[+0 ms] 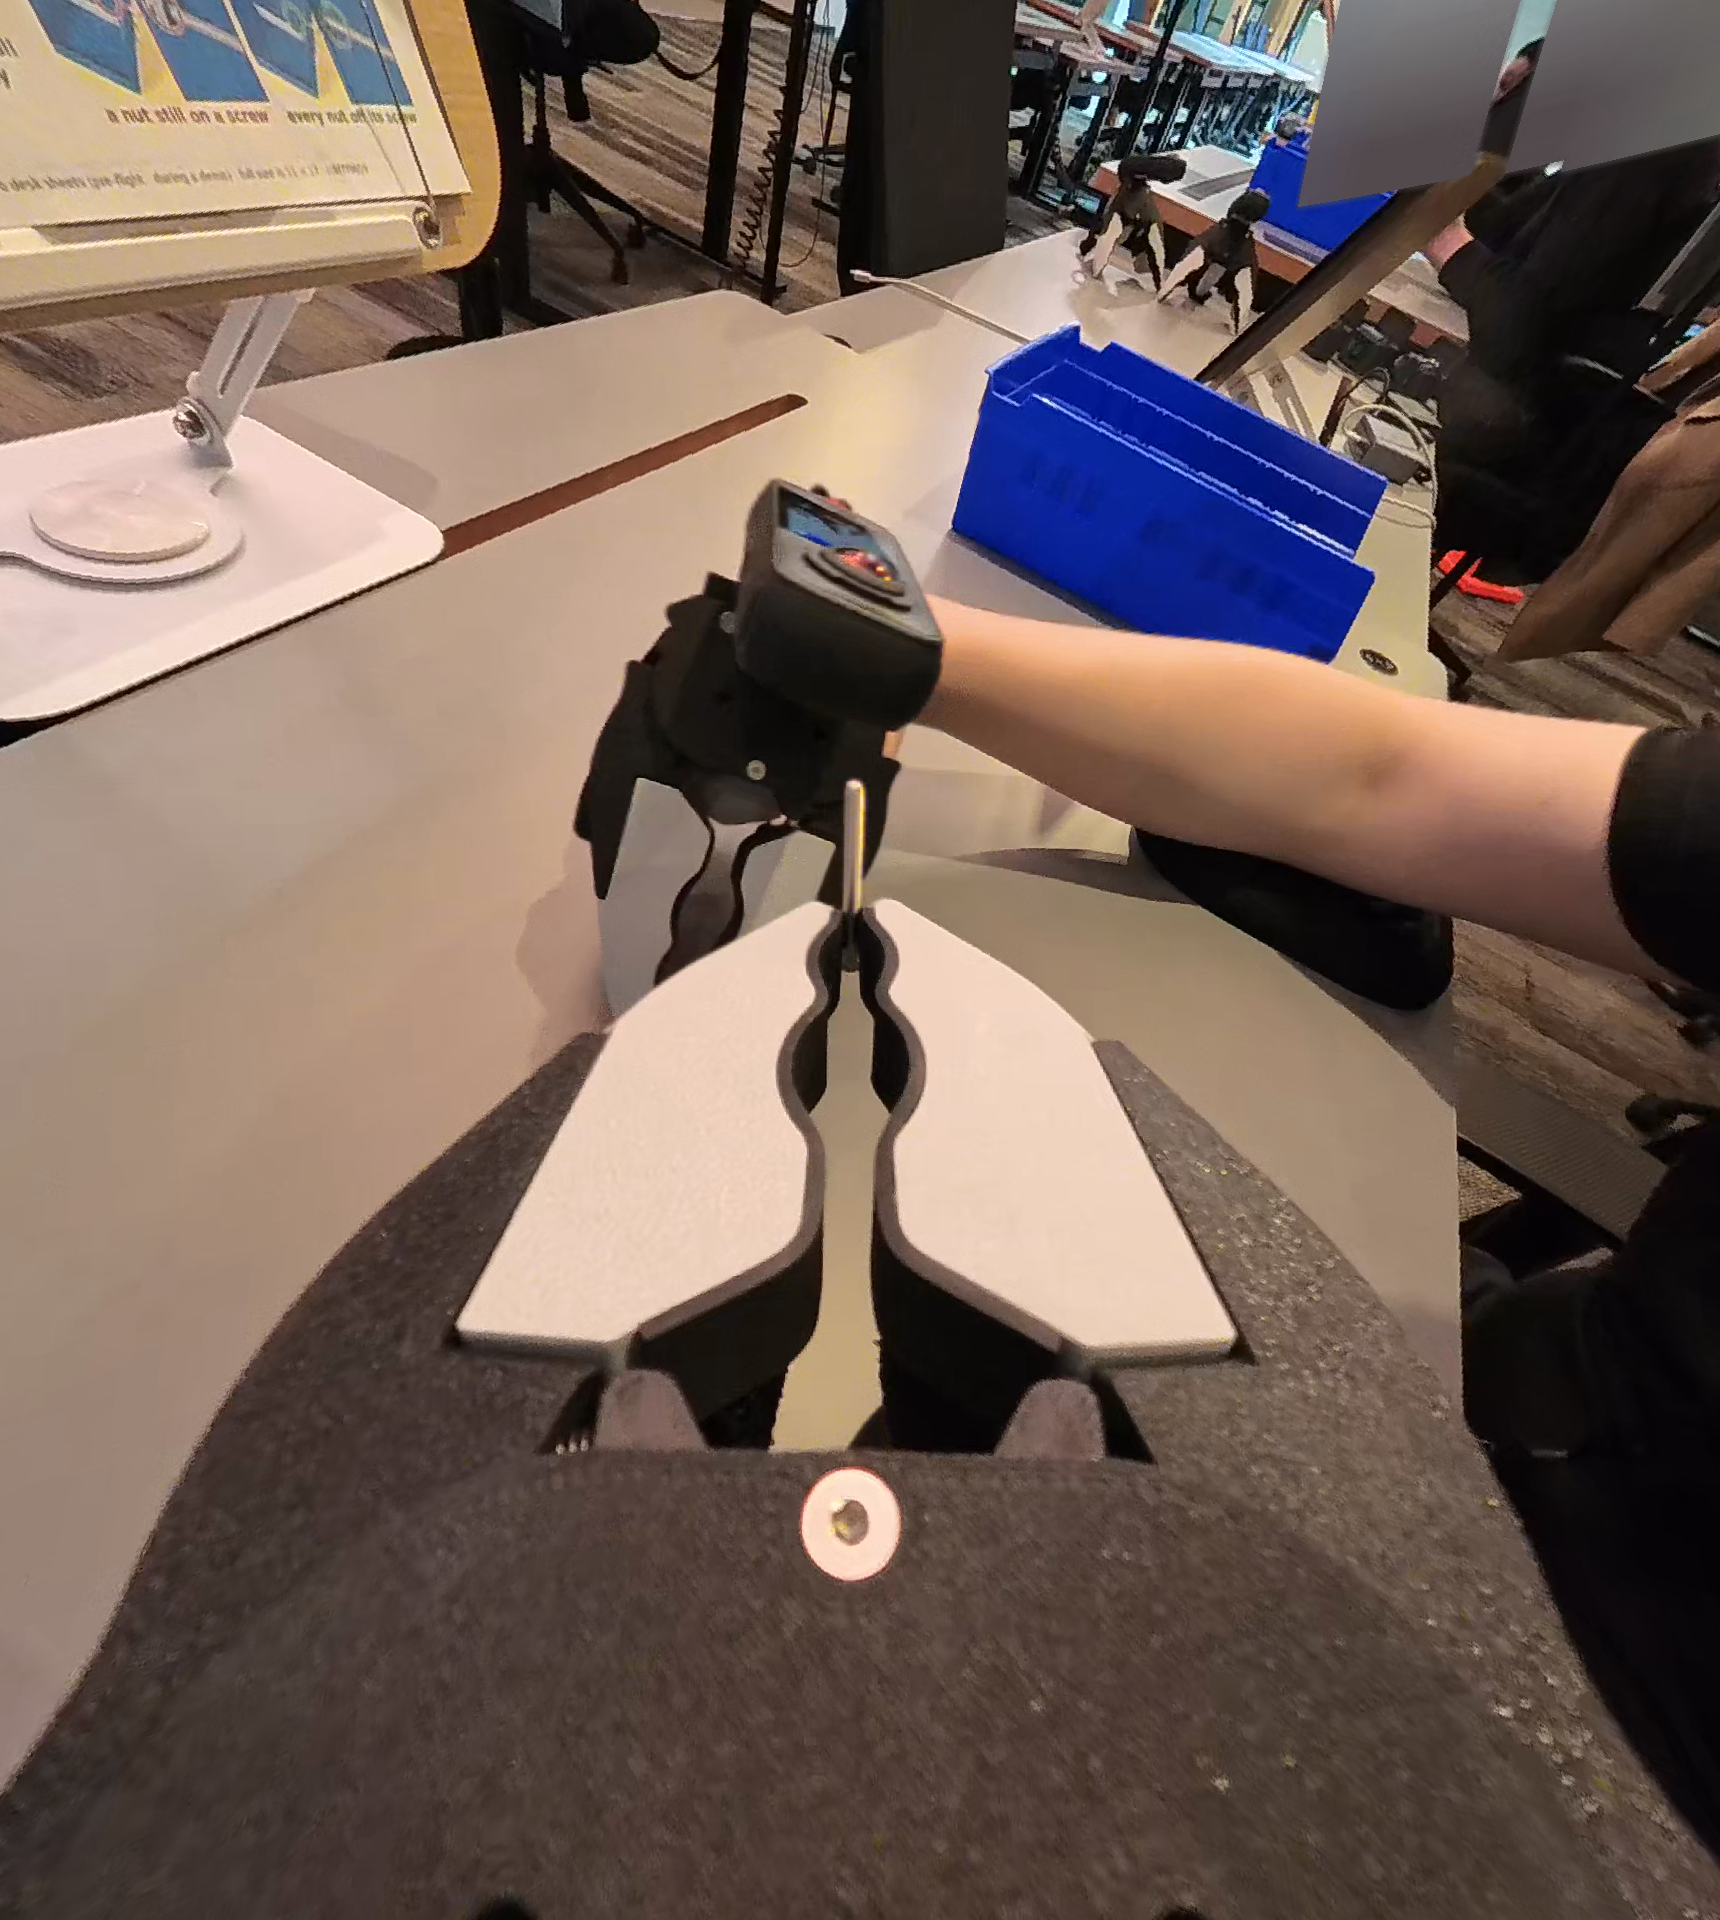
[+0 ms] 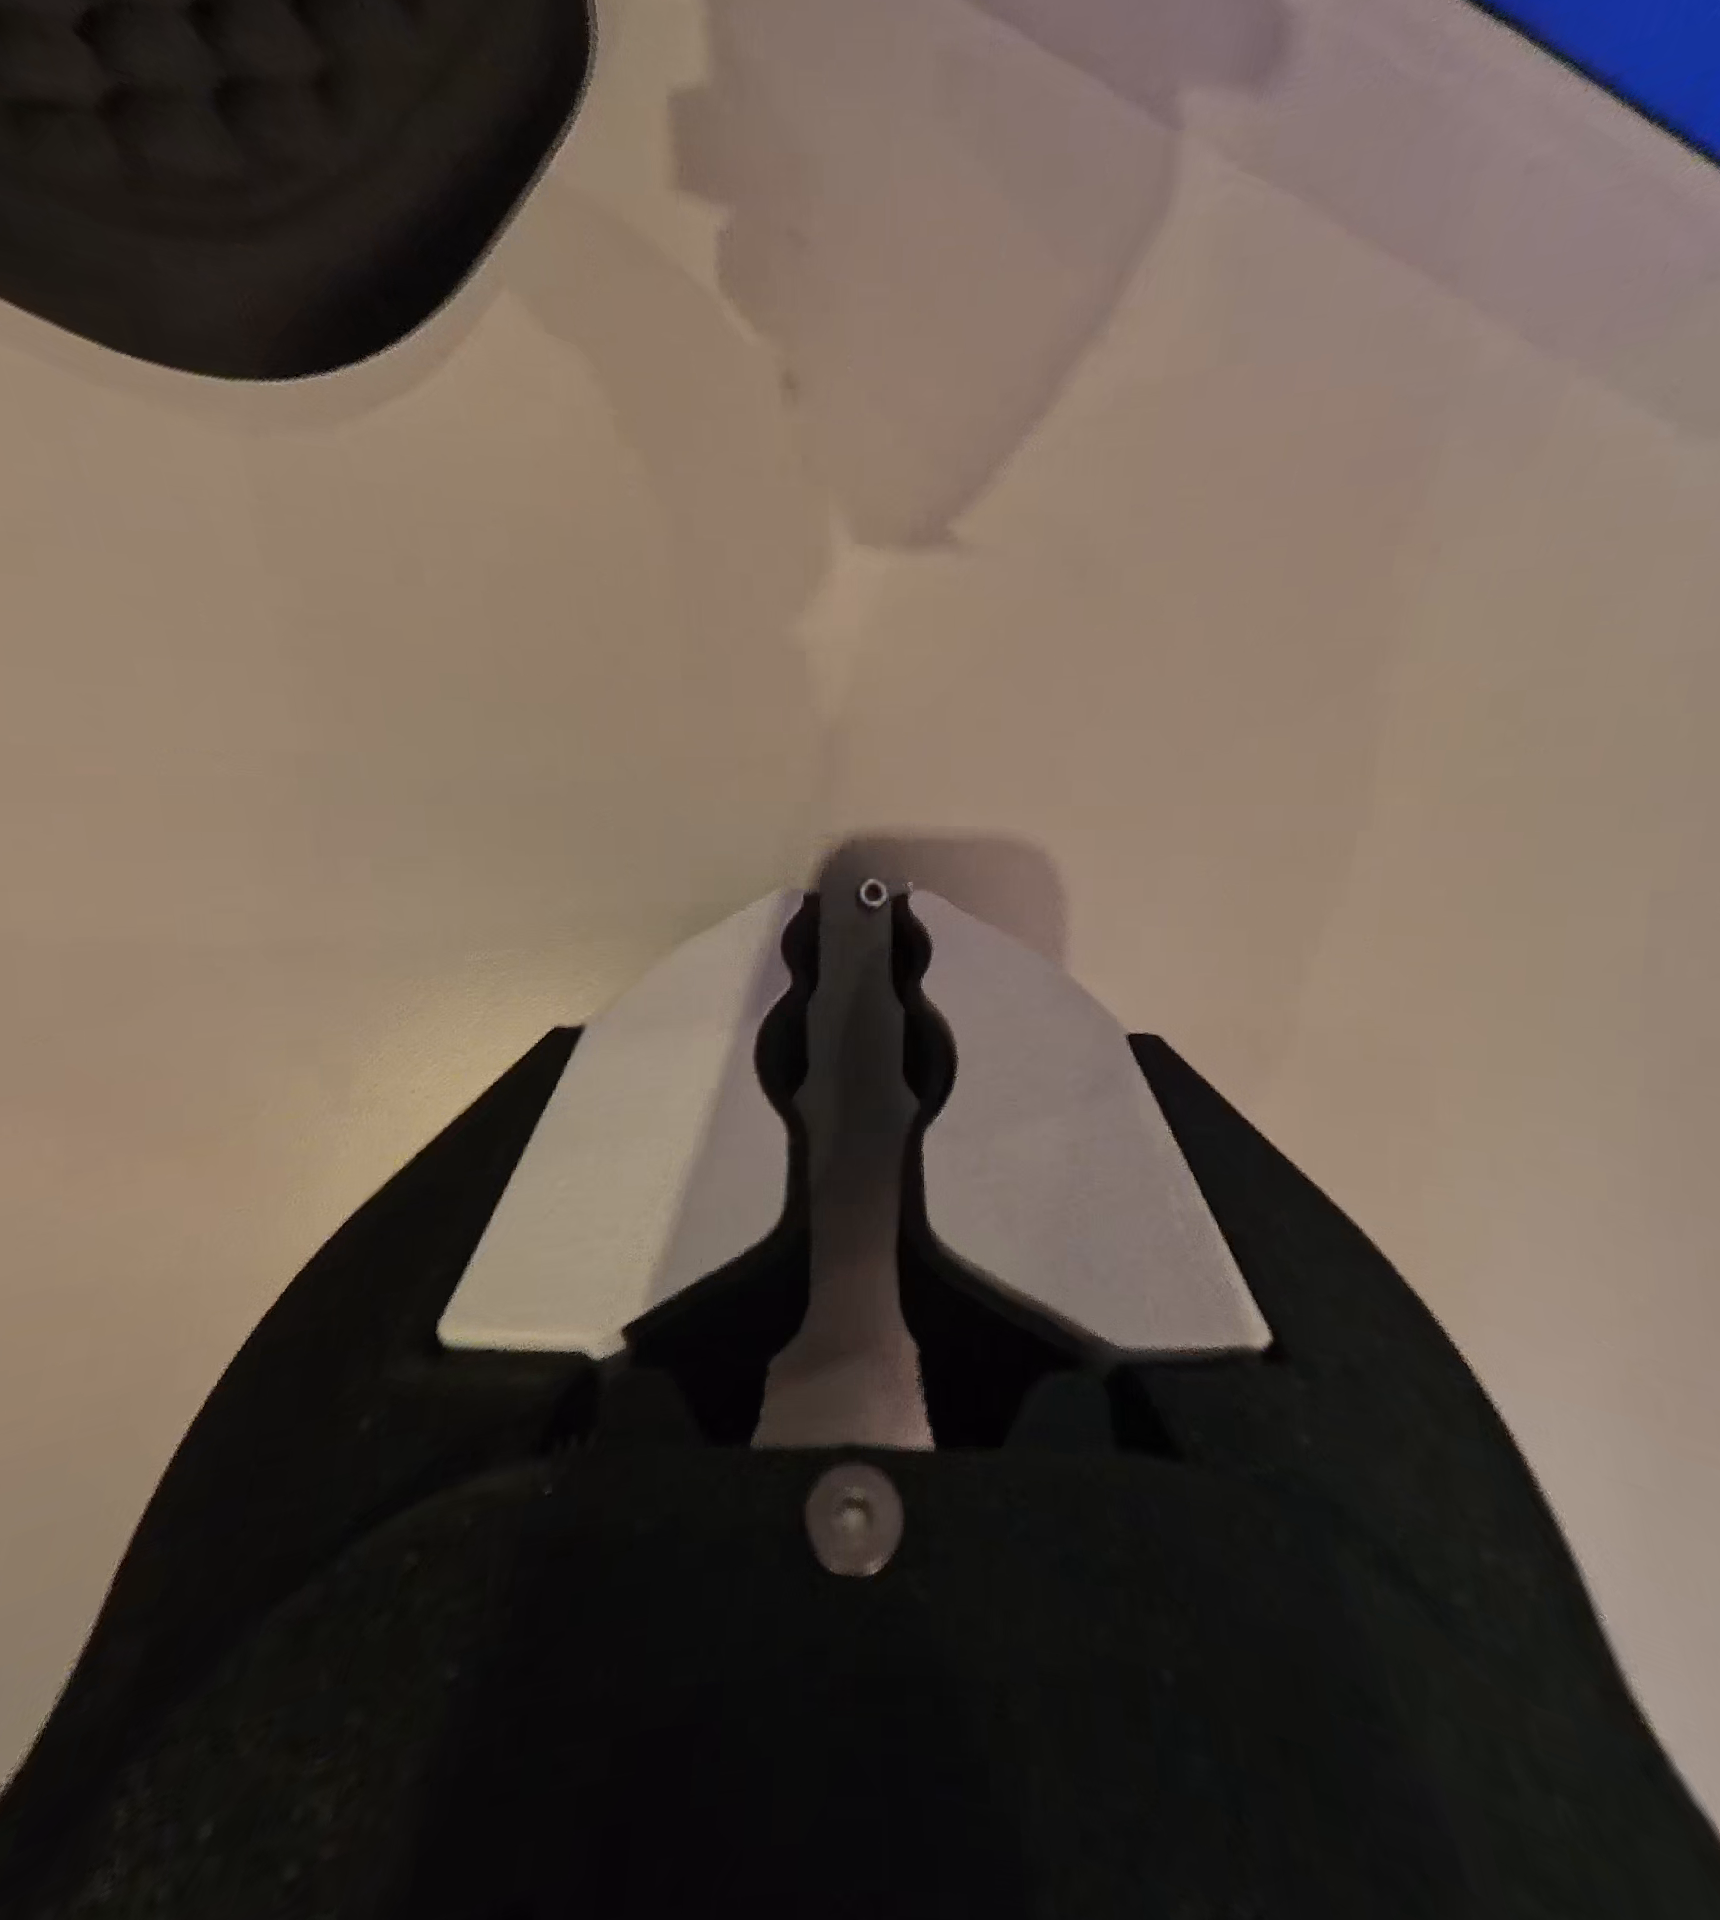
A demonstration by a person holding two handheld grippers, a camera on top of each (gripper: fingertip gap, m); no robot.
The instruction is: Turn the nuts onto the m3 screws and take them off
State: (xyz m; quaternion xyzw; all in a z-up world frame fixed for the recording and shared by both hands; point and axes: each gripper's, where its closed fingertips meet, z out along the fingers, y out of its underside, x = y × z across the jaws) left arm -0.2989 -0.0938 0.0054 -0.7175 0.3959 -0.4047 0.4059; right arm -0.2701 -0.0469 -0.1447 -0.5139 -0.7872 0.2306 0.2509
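Left wrist view: left hand-held gripper point(image 1: 851, 940), white pads on black body, clenched on thin silver M3 screw point(image 1: 853, 847) at fingertips, screw standing upright above pale grey desk point(image 1: 264, 935). Right hand-held gripper point(image 1: 674, 904) just beyond, pointing down at desk, held by person's bare forearm point(image 1: 1251, 748). Blue plastic bin point(image 1: 1168, 488) near far right desk edge. Right wrist view: tiny silver ring-shaped nut point(image 2: 872, 892) between right gripper's tips, fingers narrowly apart; can't tell if it's gripped. Black padded rest point(image 2: 212, 166) top left.
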